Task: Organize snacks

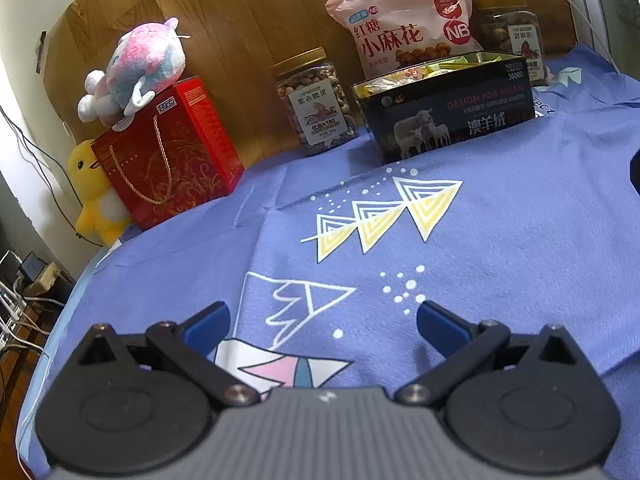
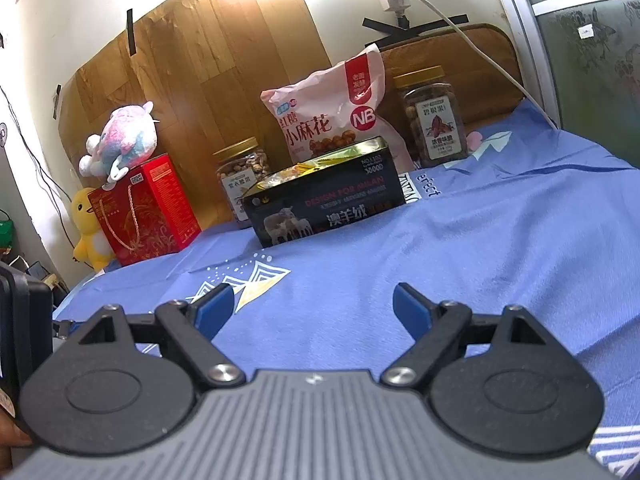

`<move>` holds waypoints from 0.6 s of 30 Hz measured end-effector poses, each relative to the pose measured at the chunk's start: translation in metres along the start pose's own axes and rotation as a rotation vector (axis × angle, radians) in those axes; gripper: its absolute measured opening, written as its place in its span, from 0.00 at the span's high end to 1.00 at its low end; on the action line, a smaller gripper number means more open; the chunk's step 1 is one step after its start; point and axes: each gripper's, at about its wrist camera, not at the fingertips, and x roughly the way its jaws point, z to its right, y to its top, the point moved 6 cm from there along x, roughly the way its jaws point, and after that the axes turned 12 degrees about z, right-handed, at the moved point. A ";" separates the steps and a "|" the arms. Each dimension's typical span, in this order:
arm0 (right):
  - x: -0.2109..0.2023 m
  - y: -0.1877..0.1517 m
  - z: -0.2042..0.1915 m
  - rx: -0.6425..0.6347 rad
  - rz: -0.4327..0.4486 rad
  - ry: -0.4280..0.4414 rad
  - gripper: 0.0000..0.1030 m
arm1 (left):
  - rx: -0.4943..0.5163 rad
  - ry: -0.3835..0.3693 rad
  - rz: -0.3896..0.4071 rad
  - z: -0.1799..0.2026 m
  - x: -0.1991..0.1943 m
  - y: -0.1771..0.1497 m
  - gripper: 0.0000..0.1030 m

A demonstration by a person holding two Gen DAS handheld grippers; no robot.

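A dark open tin (image 1: 448,116) (image 2: 326,206) with sheep printed on its side holds wrapped snacks and stands at the back of the blue cloth. Behind it leans a pink snack bag (image 1: 404,28) (image 2: 332,116). A gold-lidded nut jar (image 1: 316,104) (image 2: 240,176) stands to the tin's left and a second jar (image 1: 512,36) (image 2: 434,120) to its right. My left gripper (image 1: 324,320) is open over the cloth, well short of the tin, nothing between its blue pads. My right gripper (image 2: 314,306) is open too, also empty and short of the tin.
A red gift box (image 1: 168,156) (image 2: 144,208) stands at the back left with a pink plush toy (image 1: 140,68) (image 2: 120,140) on top and a yellow duck plush (image 1: 94,192) (image 2: 88,228) beside it. A wooden board (image 1: 240,20) backs the table. Cables hang at the left edge (image 1: 24,304).
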 end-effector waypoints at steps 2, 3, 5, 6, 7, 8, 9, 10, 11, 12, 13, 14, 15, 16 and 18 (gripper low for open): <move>0.000 0.000 0.000 0.000 0.000 0.000 0.14 | 0.002 0.001 0.000 0.001 0.000 0.000 0.00; 0.000 0.000 0.000 0.001 0.000 0.000 0.14 | 0.004 0.000 0.001 0.001 0.000 0.000 0.00; 0.000 0.000 0.000 0.000 0.000 0.000 0.14 | 0.007 -0.002 0.001 0.002 0.000 0.000 0.00; 0.000 0.000 0.000 0.001 0.000 0.000 0.14 | 0.008 -0.003 0.001 0.002 0.000 0.000 0.00; 0.000 0.000 0.000 0.000 0.000 0.001 0.14 | 0.010 -0.002 0.002 0.002 0.000 0.000 0.00; 0.000 0.000 0.000 0.001 0.000 0.001 0.14 | 0.011 -0.002 0.002 0.002 0.001 0.000 0.00; 0.000 0.000 0.000 0.001 0.000 0.002 0.14 | 0.012 -0.003 0.002 0.002 0.001 0.000 0.00; 0.000 0.000 0.001 0.001 0.000 0.001 0.14 | 0.012 -0.004 0.003 0.002 0.001 0.000 0.00; 0.000 0.000 0.001 0.002 0.001 0.001 0.14 | 0.012 -0.004 0.003 0.002 0.001 0.000 0.00; -0.001 0.000 0.001 0.003 0.001 0.000 0.14 | 0.013 -0.003 0.003 0.002 0.001 0.000 0.00; -0.001 0.000 0.002 0.004 0.001 0.001 0.14 | 0.014 -0.003 0.003 0.002 0.001 0.000 0.00; -0.001 0.000 0.003 0.005 0.002 0.000 0.14 | 0.016 -0.003 0.003 0.002 0.001 0.001 0.00; -0.001 0.000 0.003 0.005 0.002 0.000 0.14 | 0.016 -0.003 0.003 0.002 0.001 0.001 0.00; -0.001 0.000 0.003 0.006 0.003 -0.001 0.14 | 0.017 -0.002 0.003 0.002 0.001 0.001 0.00; -0.002 0.001 0.004 0.008 0.004 -0.001 0.14 | 0.018 -0.001 0.003 0.003 0.001 0.001 0.00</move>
